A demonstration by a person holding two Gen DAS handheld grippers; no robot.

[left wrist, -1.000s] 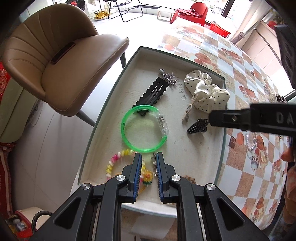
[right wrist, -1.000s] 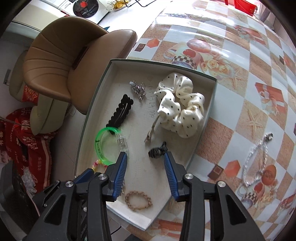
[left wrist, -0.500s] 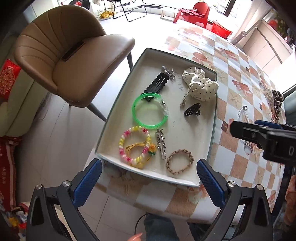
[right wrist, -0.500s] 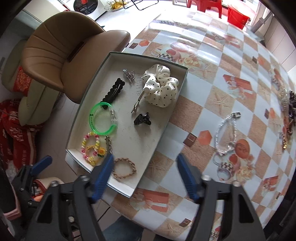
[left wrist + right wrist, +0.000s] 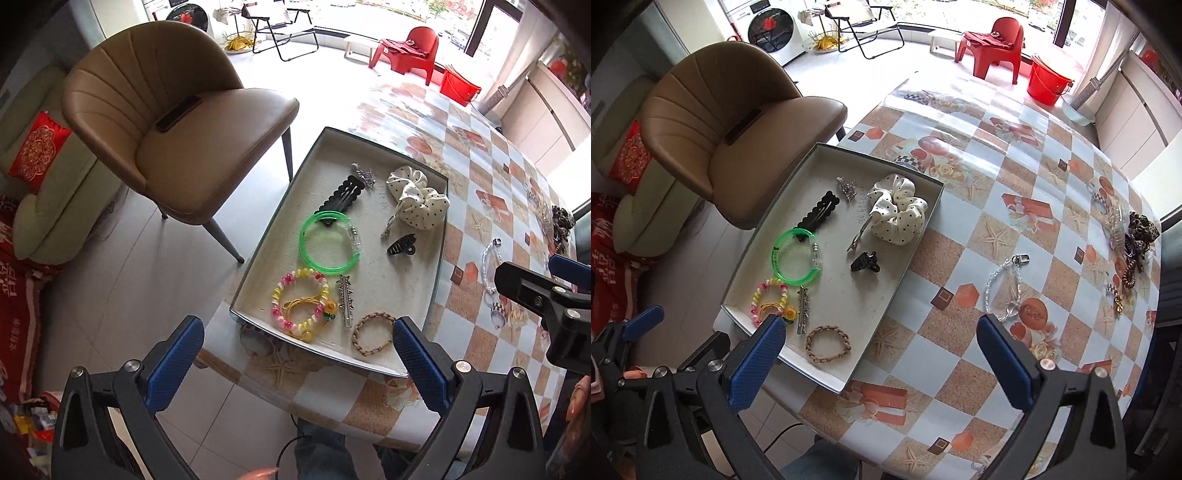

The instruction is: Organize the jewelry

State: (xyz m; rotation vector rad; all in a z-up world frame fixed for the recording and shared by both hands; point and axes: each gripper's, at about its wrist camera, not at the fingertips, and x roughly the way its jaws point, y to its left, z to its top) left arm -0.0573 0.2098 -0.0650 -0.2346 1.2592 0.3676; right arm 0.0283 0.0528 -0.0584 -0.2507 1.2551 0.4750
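Observation:
A shallow white tray (image 5: 437,266) (image 5: 908,258) sits at the table's near left corner. It holds a green bangle (image 5: 328,242) (image 5: 796,258), a beaded bracelet (image 5: 299,304), a braided bracelet (image 5: 373,334) (image 5: 827,343), a silver hairpin (image 5: 345,301), a black claw clip (image 5: 402,245) (image 5: 865,262), a polka-dot scrunchie (image 5: 417,197) (image 5: 899,212) and a black barrette (image 5: 341,197). A clear bead chain (image 5: 1004,286) lies on the tablecloth right of the tray. My left gripper (image 5: 297,365) and right gripper (image 5: 881,363) are both wide open and empty, held back above the table's near edge.
A tan chair (image 5: 177,136) stands left of the table. More hair ties and clips (image 5: 1134,236) lie at the table's far right edge. The right gripper shows at the right of the left wrist view (image 5: 546,295). A person's legs (image 5: 321,450) are below the table edge.
Both grippers have pulled up and back from the tray and opened wide. The left one was nearly shut low over the beaded bracelet and hairpin a second ago.

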